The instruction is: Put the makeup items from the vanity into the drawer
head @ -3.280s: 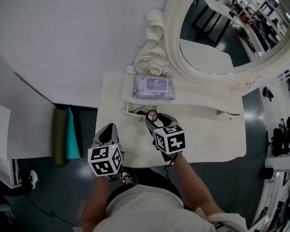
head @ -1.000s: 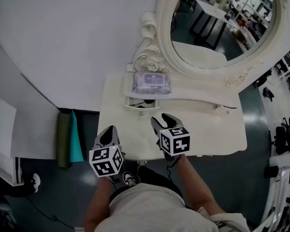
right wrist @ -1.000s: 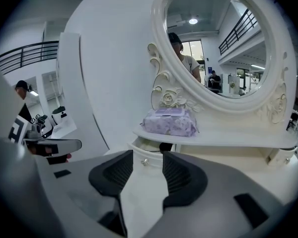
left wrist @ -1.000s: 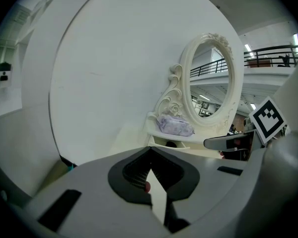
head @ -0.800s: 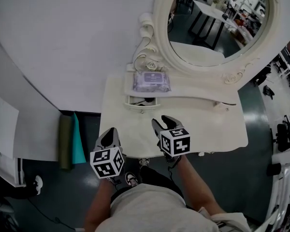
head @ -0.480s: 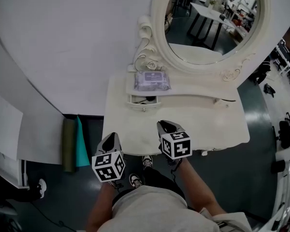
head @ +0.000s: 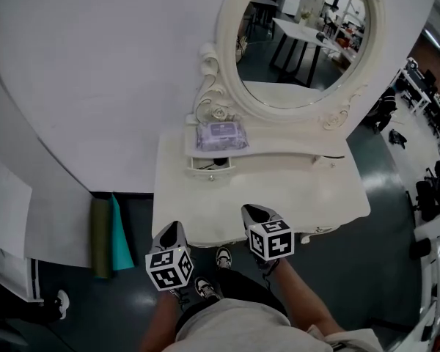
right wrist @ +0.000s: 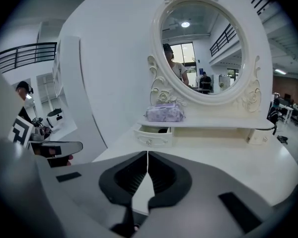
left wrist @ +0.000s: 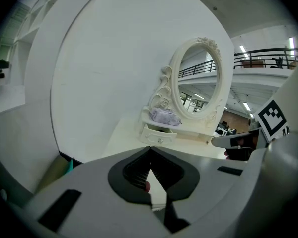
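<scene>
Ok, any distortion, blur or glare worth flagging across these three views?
Head view: even light, sharp, wall edge bowed by the lens. Left gripper view: heavy fisheye, black corners, vanity small. Right gripper view: same black corners; a lamp glints in the mirror.

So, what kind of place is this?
Probably a large open workshop or lab hall, not a home: the white vanity stands on a dark floor, its oval mirror reflects work desks, and a balcony railing runs overhead.

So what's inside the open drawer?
A small dark item shows at the mouth of the drawer; what it is can't be told. The rest is hidden under the shelf above.
</scene>
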A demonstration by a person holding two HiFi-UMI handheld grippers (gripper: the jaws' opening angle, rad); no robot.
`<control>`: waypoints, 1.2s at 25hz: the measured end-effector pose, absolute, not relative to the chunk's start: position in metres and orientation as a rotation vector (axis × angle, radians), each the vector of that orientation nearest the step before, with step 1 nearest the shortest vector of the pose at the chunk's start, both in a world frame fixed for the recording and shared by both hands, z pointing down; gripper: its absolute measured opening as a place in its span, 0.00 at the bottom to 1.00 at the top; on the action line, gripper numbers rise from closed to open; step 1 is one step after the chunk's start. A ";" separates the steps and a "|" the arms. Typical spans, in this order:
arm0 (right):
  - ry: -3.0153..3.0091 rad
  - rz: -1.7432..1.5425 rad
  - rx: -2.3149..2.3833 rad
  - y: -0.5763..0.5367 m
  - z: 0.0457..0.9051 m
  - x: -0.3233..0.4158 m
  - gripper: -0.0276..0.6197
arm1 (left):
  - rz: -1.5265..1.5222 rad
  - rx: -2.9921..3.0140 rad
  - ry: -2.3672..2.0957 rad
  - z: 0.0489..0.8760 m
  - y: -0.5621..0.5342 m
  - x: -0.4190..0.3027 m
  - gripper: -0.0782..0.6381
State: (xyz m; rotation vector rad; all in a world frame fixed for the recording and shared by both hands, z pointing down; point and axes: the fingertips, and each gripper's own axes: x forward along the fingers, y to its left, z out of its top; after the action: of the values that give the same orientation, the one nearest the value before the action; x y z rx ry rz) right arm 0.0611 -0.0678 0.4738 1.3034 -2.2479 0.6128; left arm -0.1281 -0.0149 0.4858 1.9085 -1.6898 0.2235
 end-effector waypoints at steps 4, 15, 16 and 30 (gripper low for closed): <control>-2.240 0.608 1.380 -0.066 0.464 0.083 0.07 | 0.213 1.930 -1.666 0.484 -0.019 -0.114 0.12; -2.296 0.637 1.459 -0.063 0.451 0.140 0.07 | 0.241 1.992 -1.646 0.474 -0.042 -0.049 0.12; -2.302 0.648 1.451 -0.060 0.453 0.146 0.07 | 0.250 1.985 -1.645 0.476 -0.041 -0.041 0.12; -2.406 0.694 1.283 -0.063 0.460 0.177 0.07 | 0.280 1.862 -1.762 0.481 -0.023 -0.005 0.12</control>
State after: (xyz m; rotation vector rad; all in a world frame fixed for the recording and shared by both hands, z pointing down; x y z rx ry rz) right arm 0.1768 -0.0633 0.4599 1.2832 -2.4059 0.6940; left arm -0.0048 -0.0226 0.4814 1.8618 -1.7624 0.2801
